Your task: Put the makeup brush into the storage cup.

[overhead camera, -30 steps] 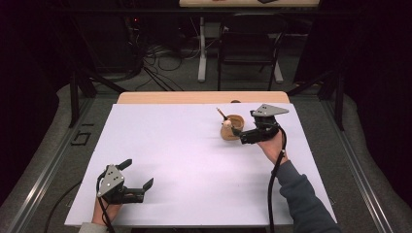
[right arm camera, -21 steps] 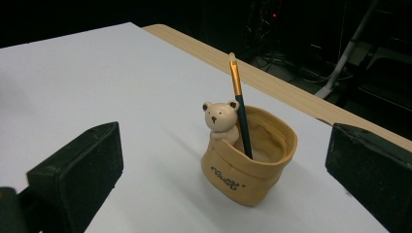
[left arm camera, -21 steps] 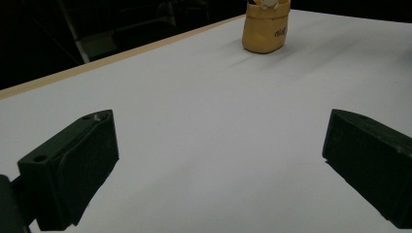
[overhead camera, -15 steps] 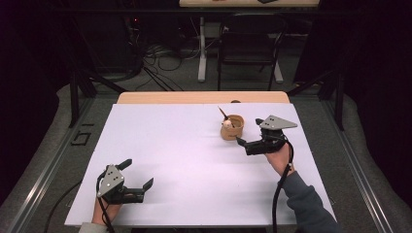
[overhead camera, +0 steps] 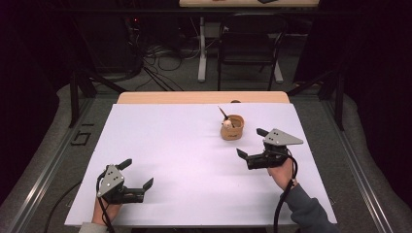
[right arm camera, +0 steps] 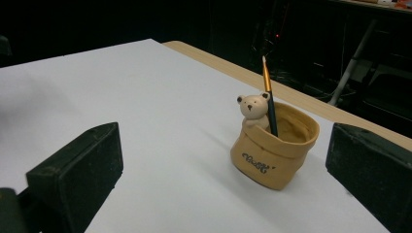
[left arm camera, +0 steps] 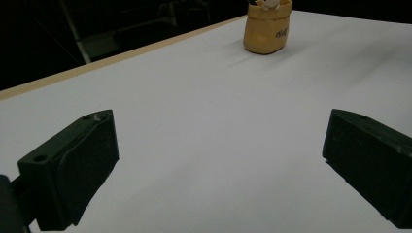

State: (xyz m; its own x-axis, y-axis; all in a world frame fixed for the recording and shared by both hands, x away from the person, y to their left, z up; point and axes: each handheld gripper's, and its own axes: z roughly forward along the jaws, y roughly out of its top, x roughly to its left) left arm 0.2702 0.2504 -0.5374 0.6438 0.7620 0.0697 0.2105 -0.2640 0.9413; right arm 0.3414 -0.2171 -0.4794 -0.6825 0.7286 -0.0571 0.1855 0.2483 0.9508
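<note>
A small tan pot [overhead camera: 232,127] with a bear figure on its rim stands at the table's far right of centre. A thin paintbrush [overhead camera: 223,114] stands in it, leaning left. My right gripper [overhead camera: 249,142] is open just in front of and to the right of the pot, apart from it. In the right gripper view, the pot [right arm camera: 274,150], the bear [right arm camera: 253,109] and the brush [right arm camera: 268,97] sit between the wide jaws of my right gripper [right arm camera: 223,170]. My left gripper [overhead camera: 139,173] rests open at the near left, with the pot [left arm camera: 268,30] far ahead of it.
The white sheet [overhead camera: 184,160] covers most of the wooden table [overhead camera: 194,97]. Beyond the far edge are a dark chair [overhead camera: 250,43], cables and a table leg on the floor.
My right gripper has drawn back from the pot toward the near right side. The brush stays in the pot. The left gripper has not moved.
</note>
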